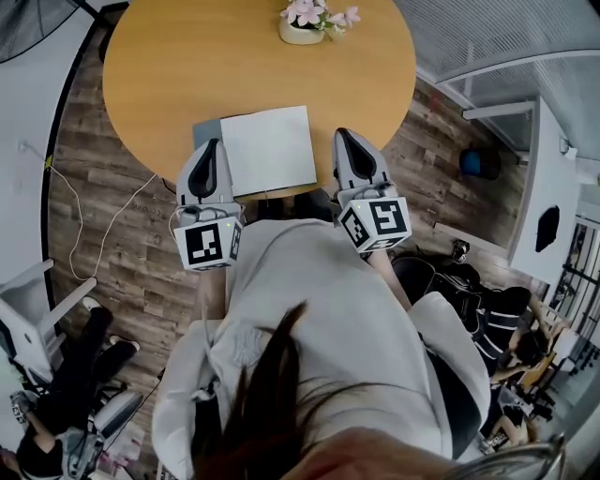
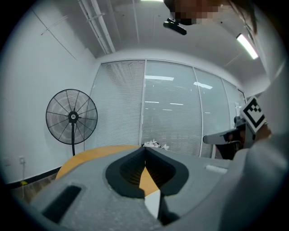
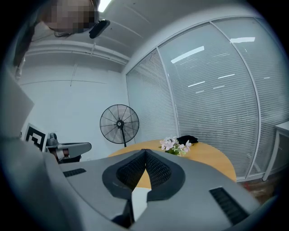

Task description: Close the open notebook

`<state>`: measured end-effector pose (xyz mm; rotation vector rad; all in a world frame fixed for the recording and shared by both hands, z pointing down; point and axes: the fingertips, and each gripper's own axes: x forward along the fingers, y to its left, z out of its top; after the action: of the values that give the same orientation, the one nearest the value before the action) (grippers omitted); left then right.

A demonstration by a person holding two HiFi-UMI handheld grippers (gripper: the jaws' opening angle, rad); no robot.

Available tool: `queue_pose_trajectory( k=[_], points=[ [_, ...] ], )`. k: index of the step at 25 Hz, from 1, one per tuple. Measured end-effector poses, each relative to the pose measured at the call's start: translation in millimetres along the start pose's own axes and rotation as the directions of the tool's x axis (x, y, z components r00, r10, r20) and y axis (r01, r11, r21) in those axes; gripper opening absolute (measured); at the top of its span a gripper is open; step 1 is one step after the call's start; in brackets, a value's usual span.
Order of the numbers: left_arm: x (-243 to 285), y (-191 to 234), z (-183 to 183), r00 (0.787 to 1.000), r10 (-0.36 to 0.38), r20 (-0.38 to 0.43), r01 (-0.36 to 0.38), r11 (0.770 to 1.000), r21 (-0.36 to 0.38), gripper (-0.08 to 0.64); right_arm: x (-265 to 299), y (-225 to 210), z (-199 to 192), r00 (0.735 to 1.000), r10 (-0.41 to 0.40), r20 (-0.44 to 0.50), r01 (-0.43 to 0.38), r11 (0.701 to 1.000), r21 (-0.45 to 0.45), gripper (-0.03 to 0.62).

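Observation:
The notebook [image 1: 270,150] lies at the near edge of the round wooden table [image 1: 169,66], a white face up and a grey strip [image 1: 206,130] showing along its left side. My left gripper [image 1: 214,142] hovers at the notebook's left edge, over the grey strip, with its jaws shut and empty. On the other side, my right gripper [image 1: 341,132] is just beyond the notebook's right edge, also shut with nothing in it. In the left gripper view the left gripper [image 2: 145,148] has its jaws meeting at the tip, as does the right gripper [image 3: 145,150] in the right gripper view.
A small pot of pale flowers [image 1: 314,21] stands at the table's far edge. A pedestal fan [image 2: 72,117] stands by the blinds beyond the table. People sit on the wooden floor at lower left [image 1: 56,394] and lower right [image 1: 487,319]. A cable [image 1: 94,244] trails across the floor.

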<state>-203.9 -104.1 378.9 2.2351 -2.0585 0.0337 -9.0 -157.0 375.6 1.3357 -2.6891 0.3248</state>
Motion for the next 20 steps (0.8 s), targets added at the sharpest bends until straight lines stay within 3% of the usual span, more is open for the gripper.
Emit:
queue_pose_trajectory(
  k=[14, 20],
  points=[
    [7.9, 11.7, -5.8, 1.0, 0.009, -0.015, -0.01, 1.0, -0.025, 0.017, 14.7, -0.7, 2.7, 1.0, 0.002, 0.001, -0.002, 1.0, -0.007, 0.003],
    [7.2, 12.3, -1.6, 0.999, 0.032, -0.018, -0.032, 0.999, -0.039, 0.017, 21.3, -0.6, 11.4, 0.999, 0.04, 0.007, -0.04, 0.999, -0.015, 0.003]
  ],
)
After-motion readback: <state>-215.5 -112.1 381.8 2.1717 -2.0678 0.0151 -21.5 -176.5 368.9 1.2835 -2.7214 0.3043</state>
